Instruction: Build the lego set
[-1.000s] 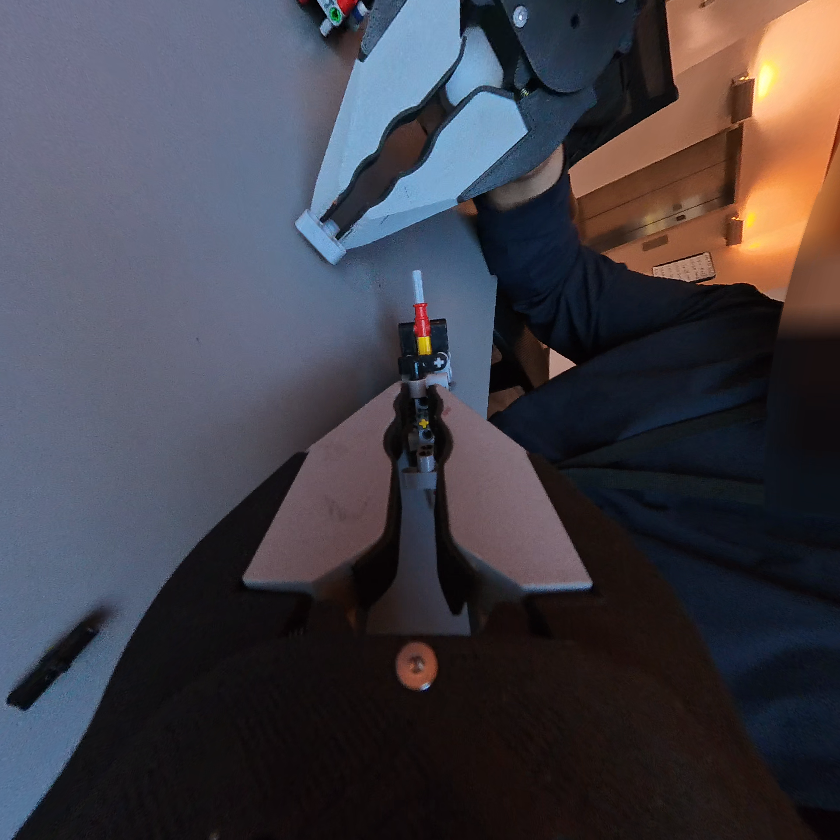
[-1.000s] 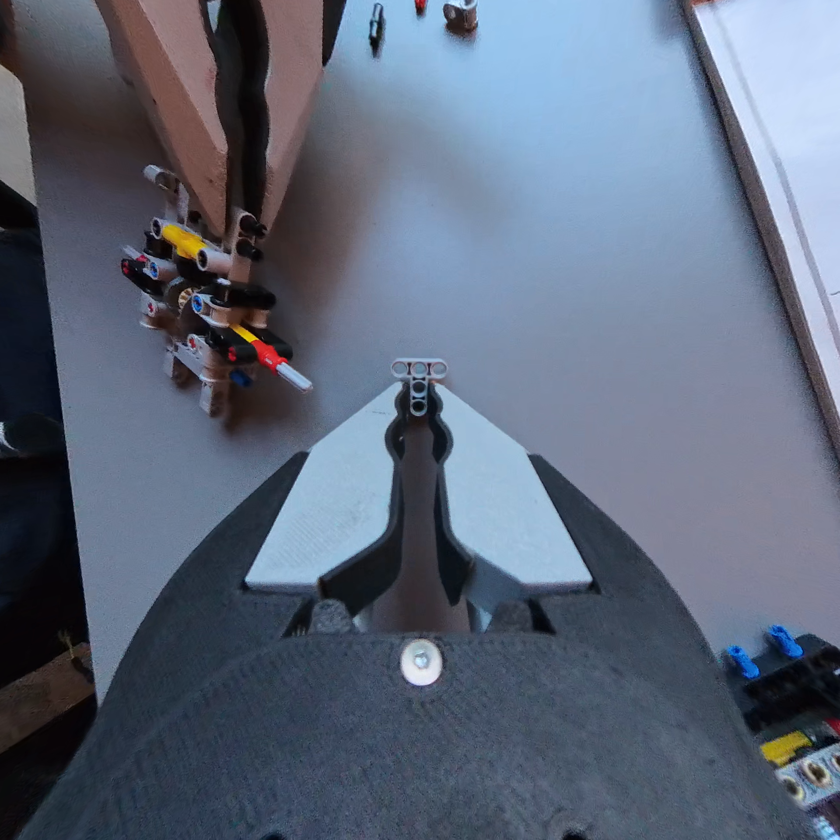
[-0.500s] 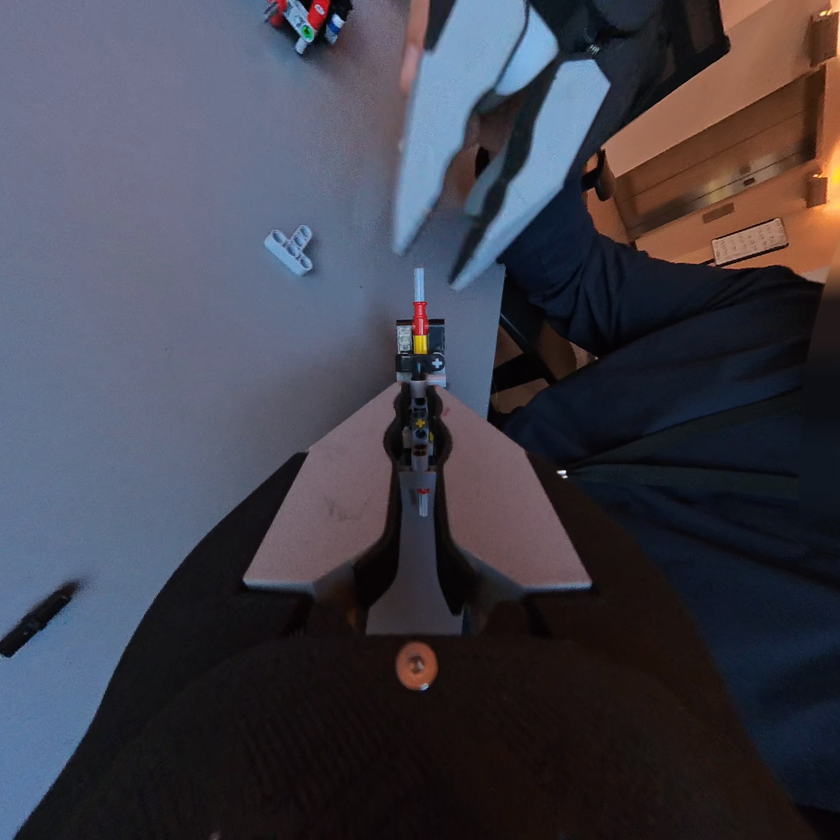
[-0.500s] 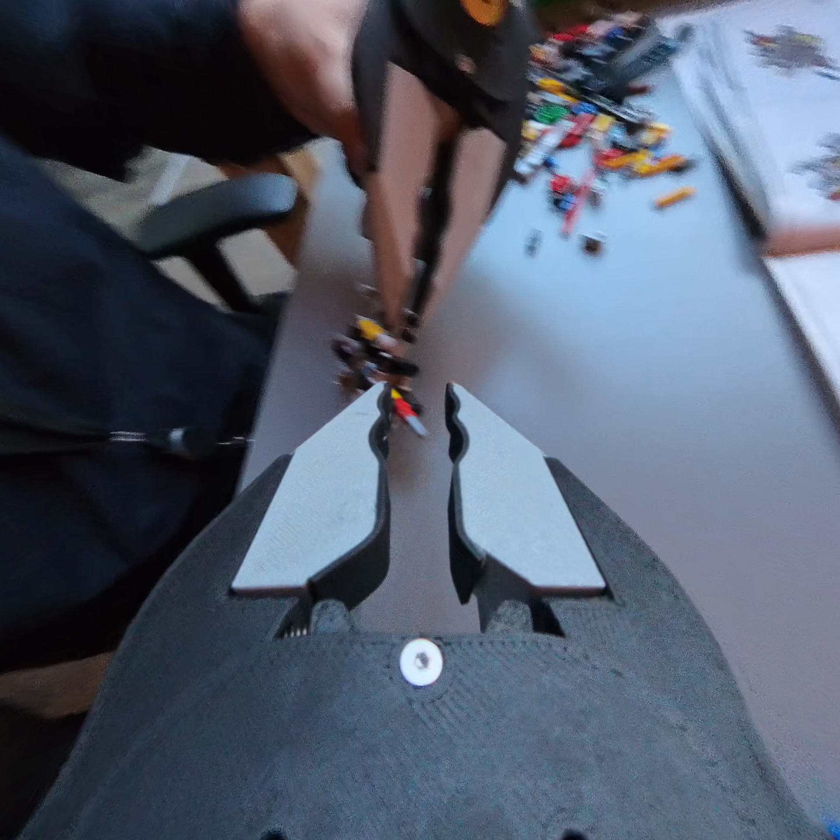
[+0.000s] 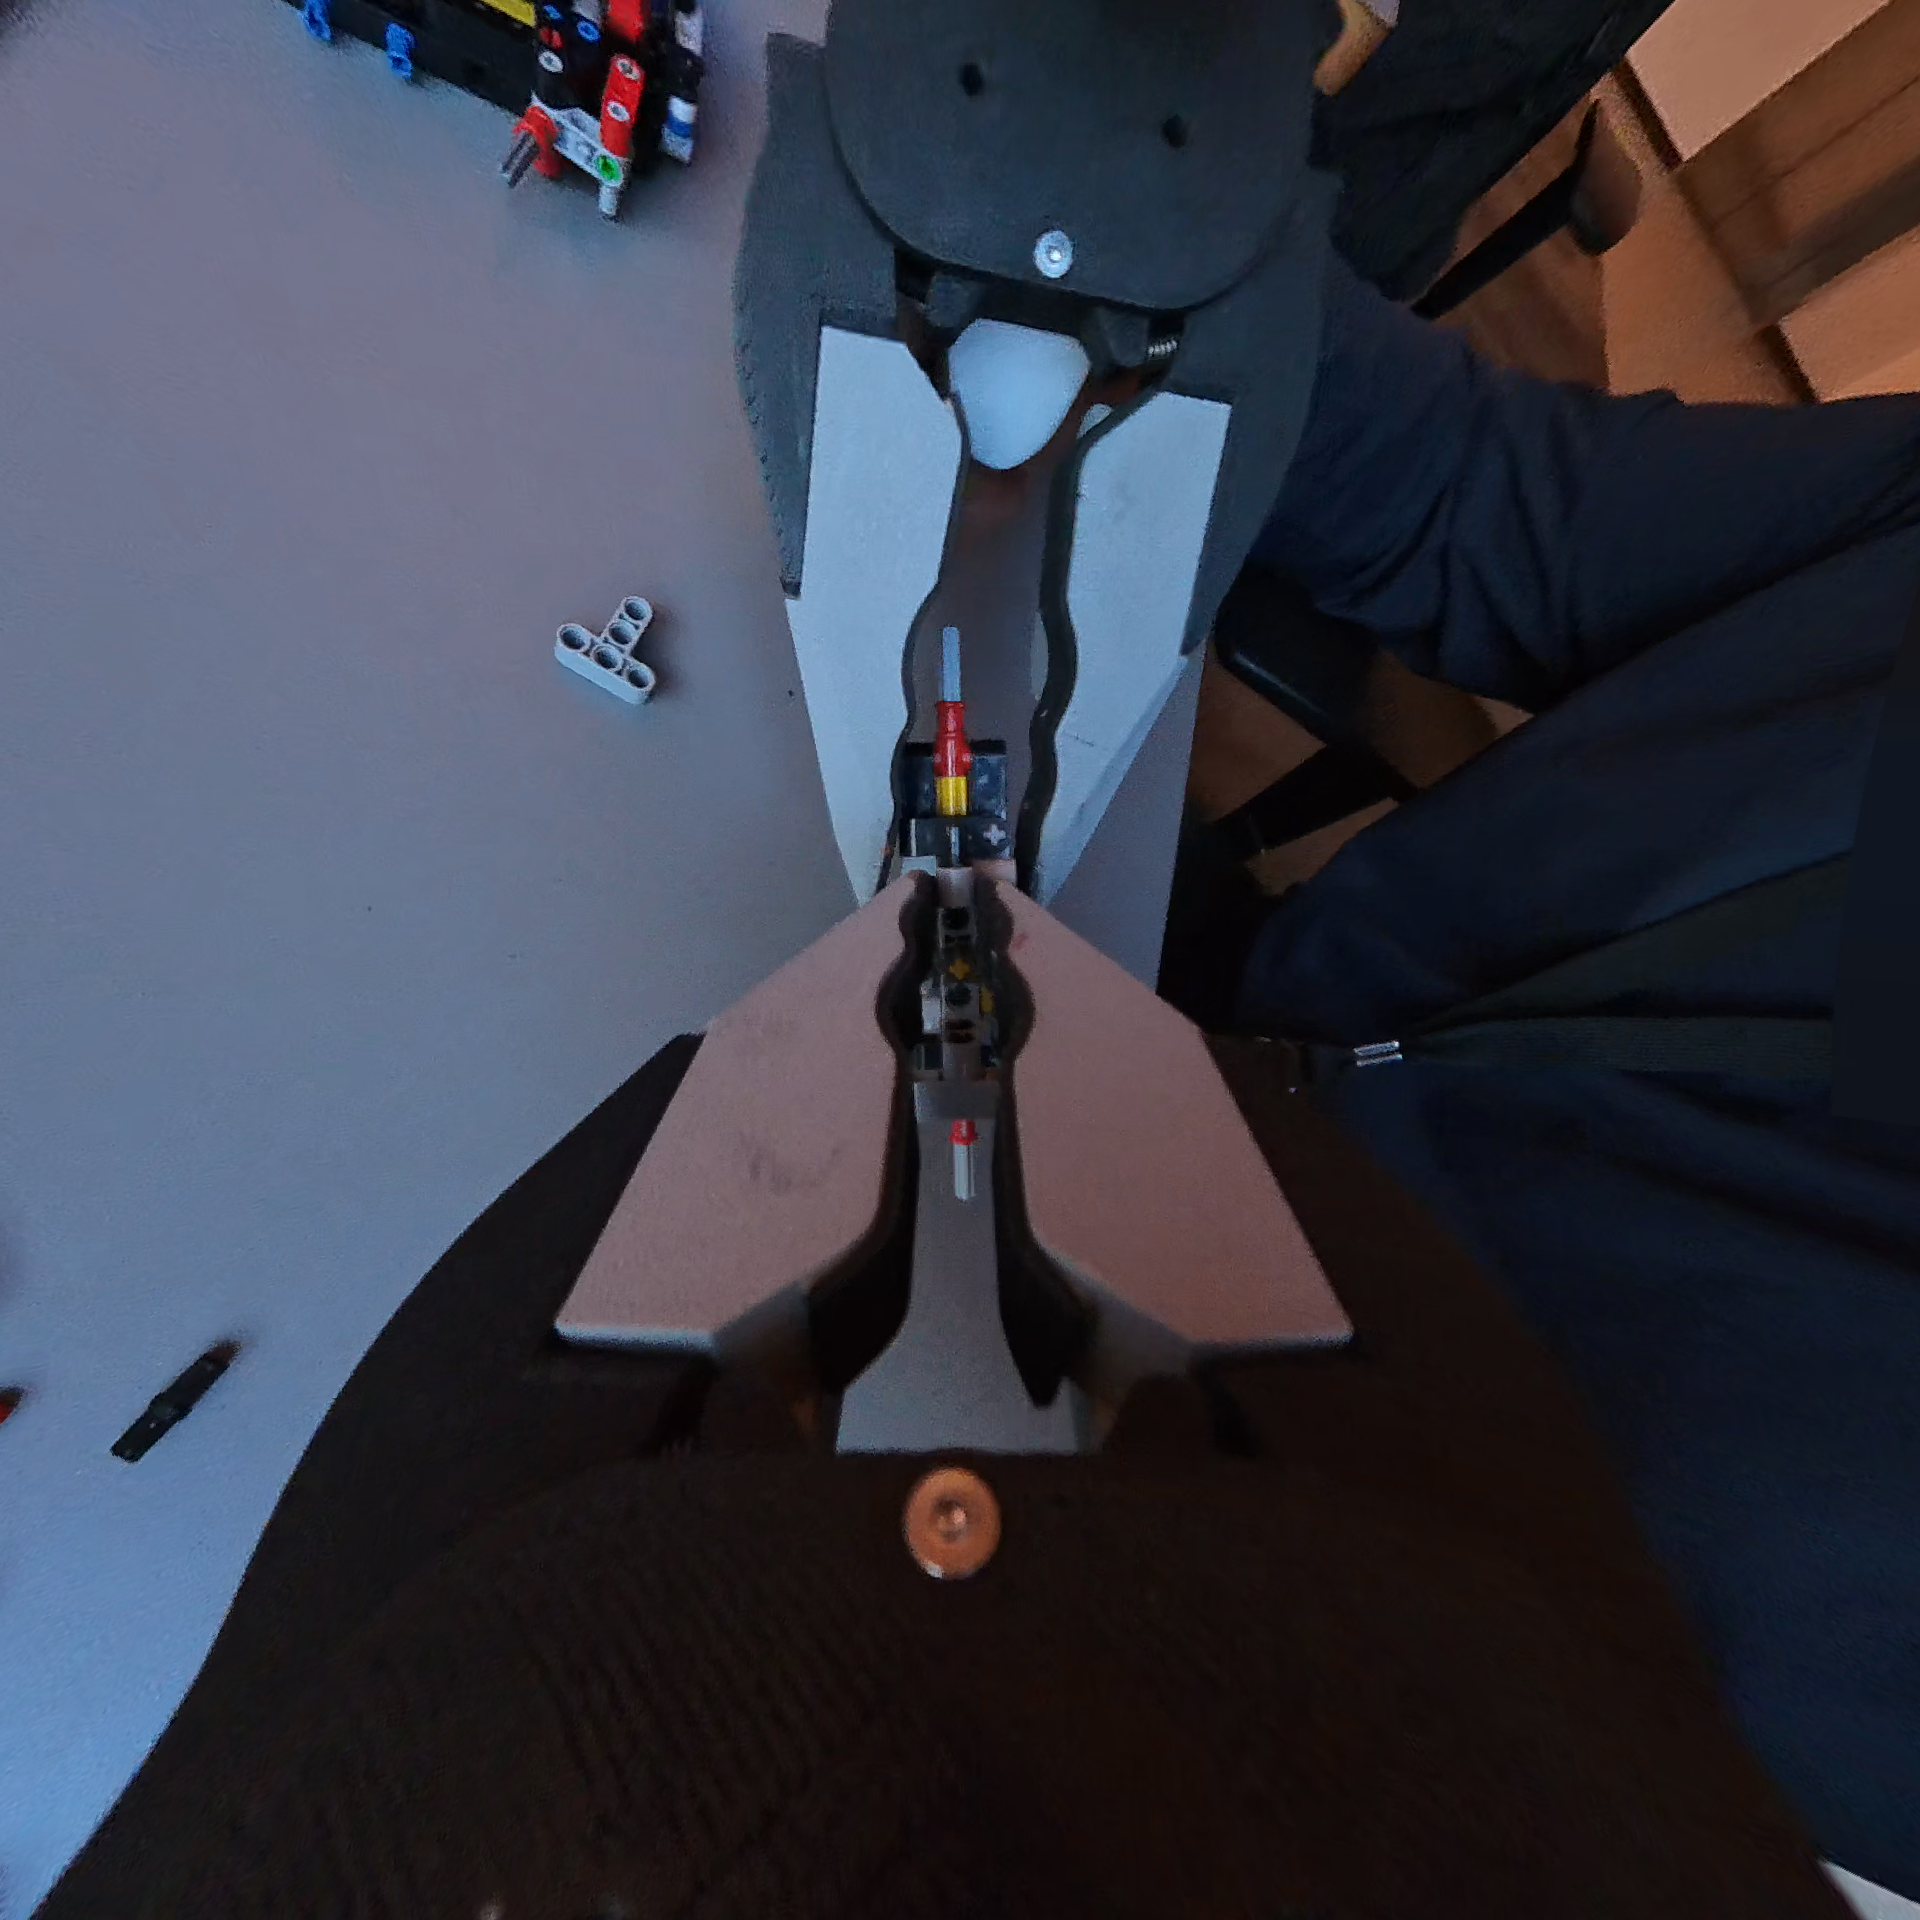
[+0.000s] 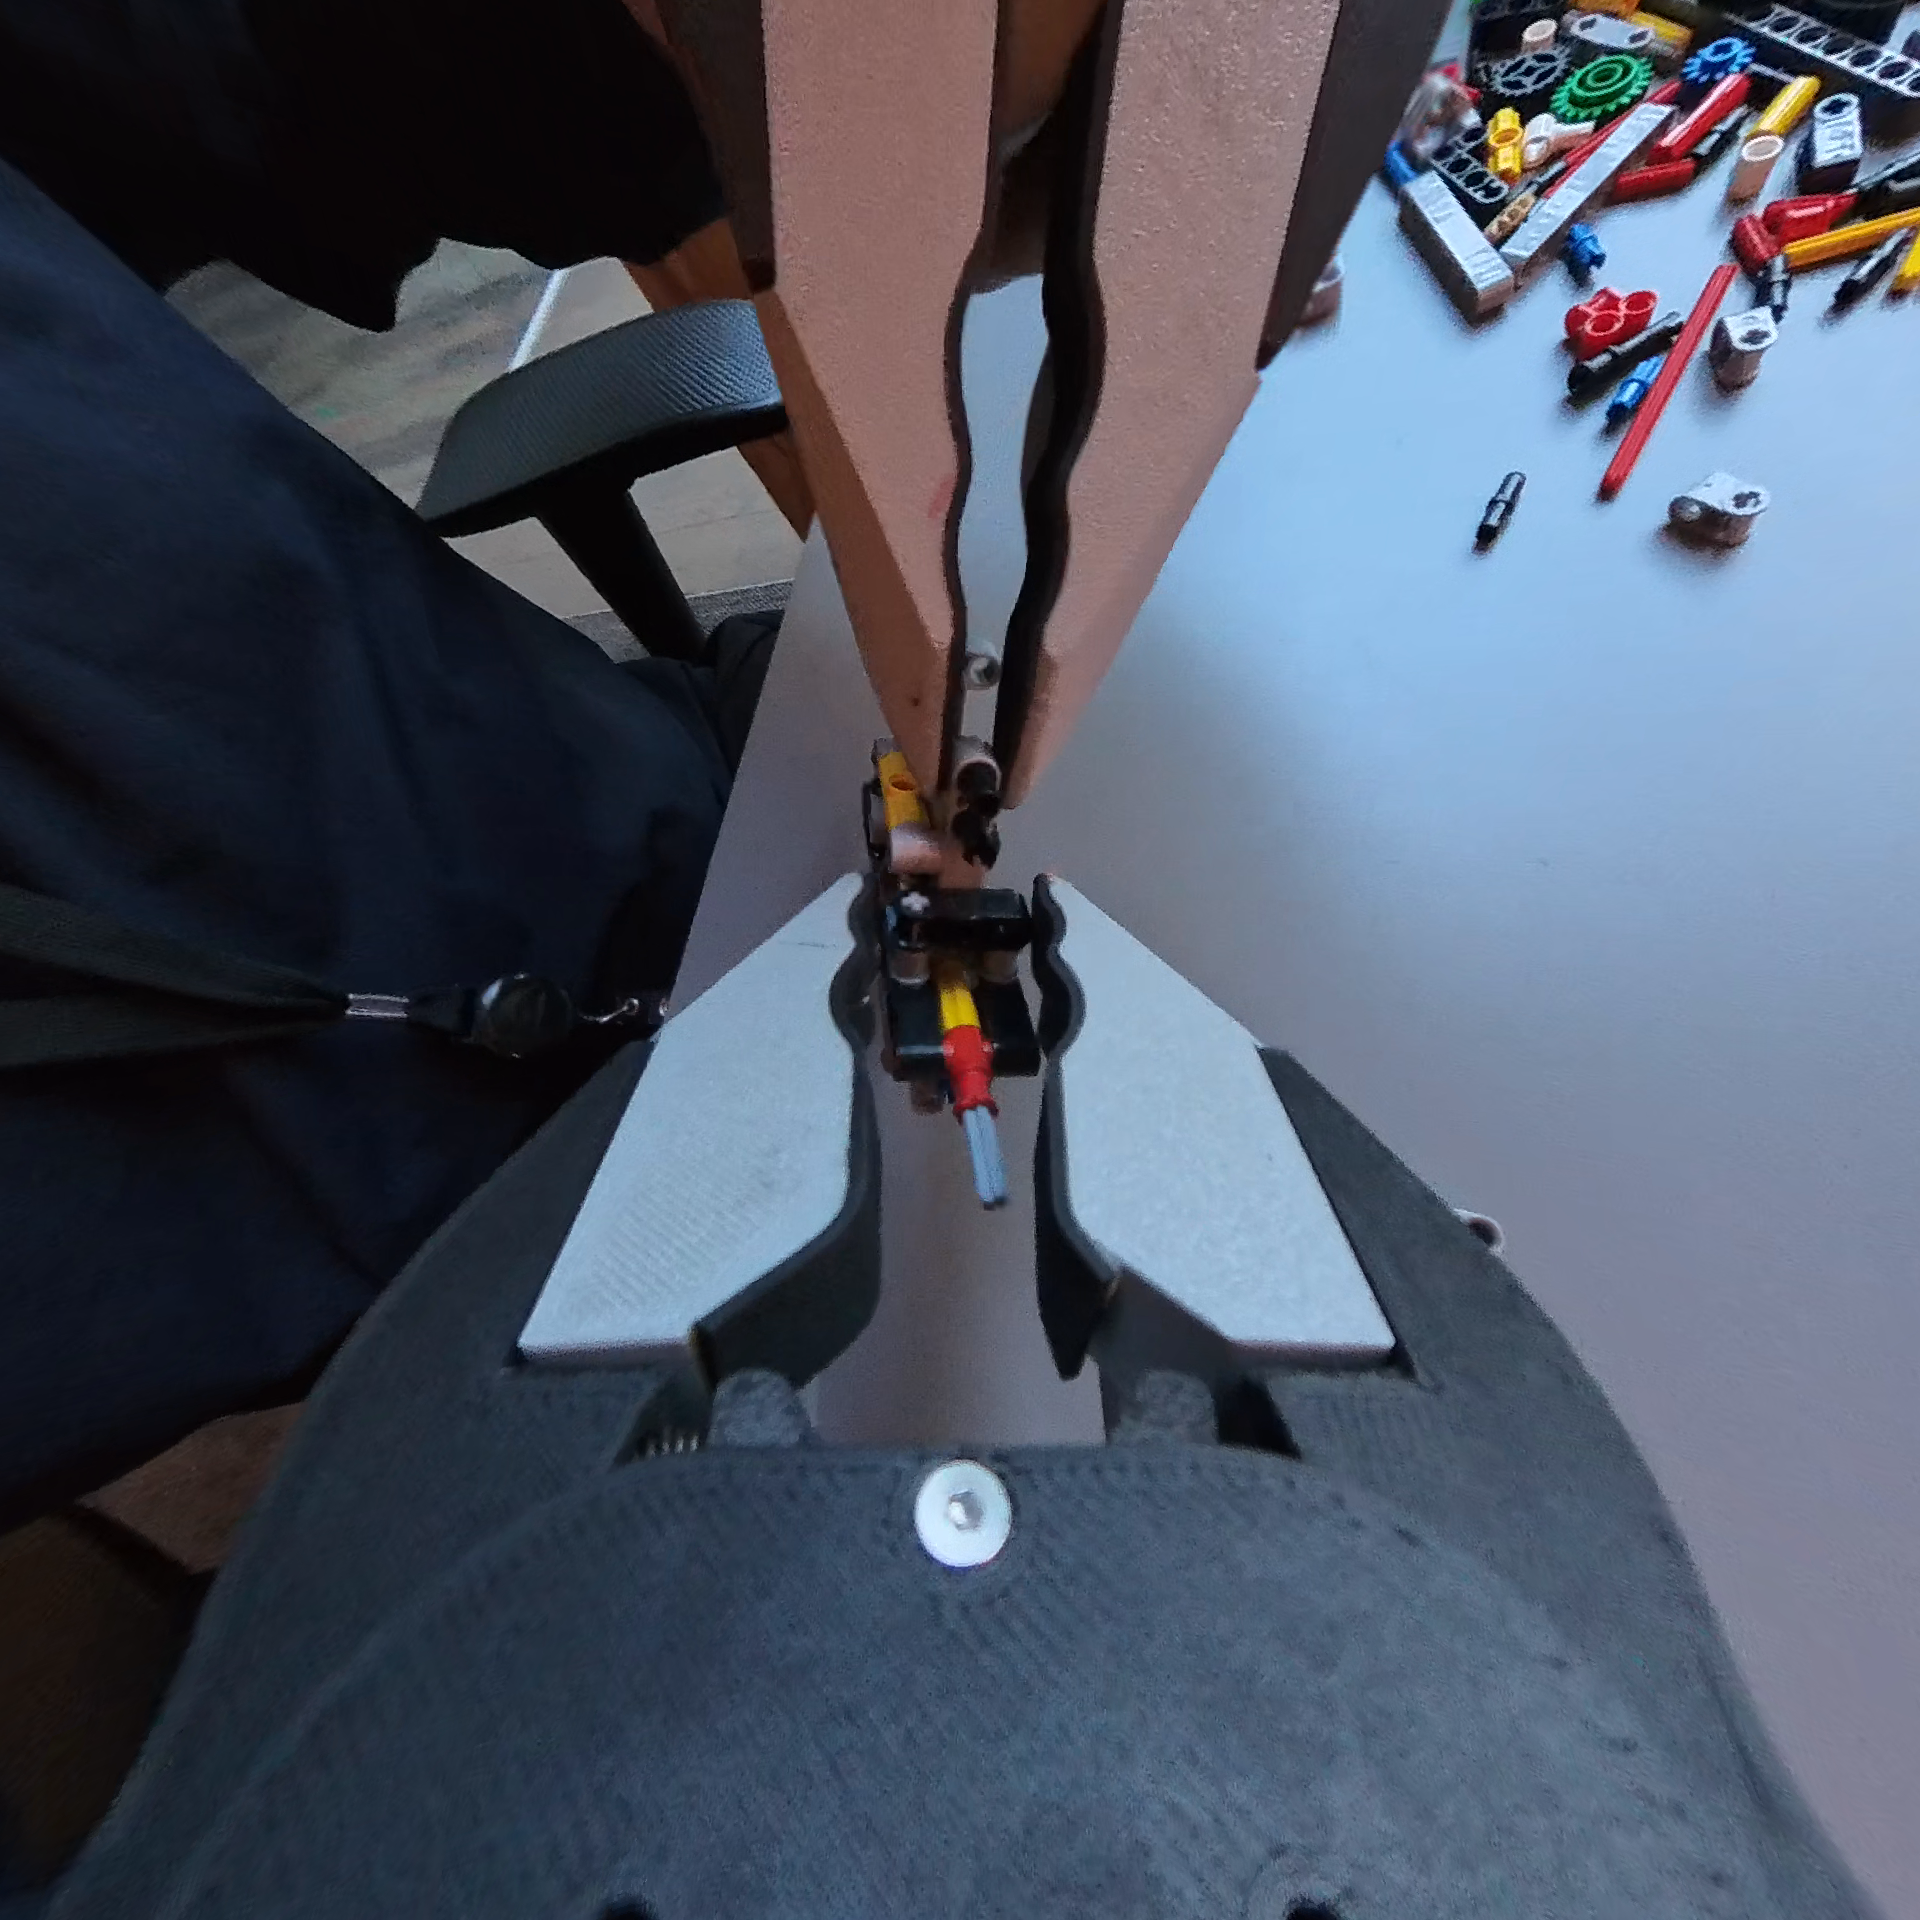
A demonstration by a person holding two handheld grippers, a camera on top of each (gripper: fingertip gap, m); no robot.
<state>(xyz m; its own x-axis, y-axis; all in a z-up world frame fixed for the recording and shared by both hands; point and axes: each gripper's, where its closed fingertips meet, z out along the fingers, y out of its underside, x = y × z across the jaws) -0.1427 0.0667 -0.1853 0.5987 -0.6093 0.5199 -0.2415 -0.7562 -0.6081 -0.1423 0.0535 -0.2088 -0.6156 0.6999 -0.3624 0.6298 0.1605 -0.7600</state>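
My left gripper, with pink fingers, is shut on a small assembly of building pieces. A black block and a yellow, red and grey axle stick out beyond its tips. My right gripper, with grey fingers, faces the left gripper head-on and is open. The assembly's black block and axle lie between the right gripper's pads, which do not clamp them. The left fingers come down from the top of the right wrist view. A grey T-shaped piece lies alone on the grey table.
A pile of loose coloured parts lies at the table's far side, and another cluster shows in the left wrist view. A black pin and a grey connector lie nearby. A person in dark clothes and a chair armrest are at the table edge. The tips of both grippers are at nearly the same place. The grey connector is about 15 cm from both grippers' fingertips.
My right gripper let go of the grey T-shaped piece on the table, opened, and swung over so its jaws straddle the assembly's end. My left gripper stayed shut on the assembly.
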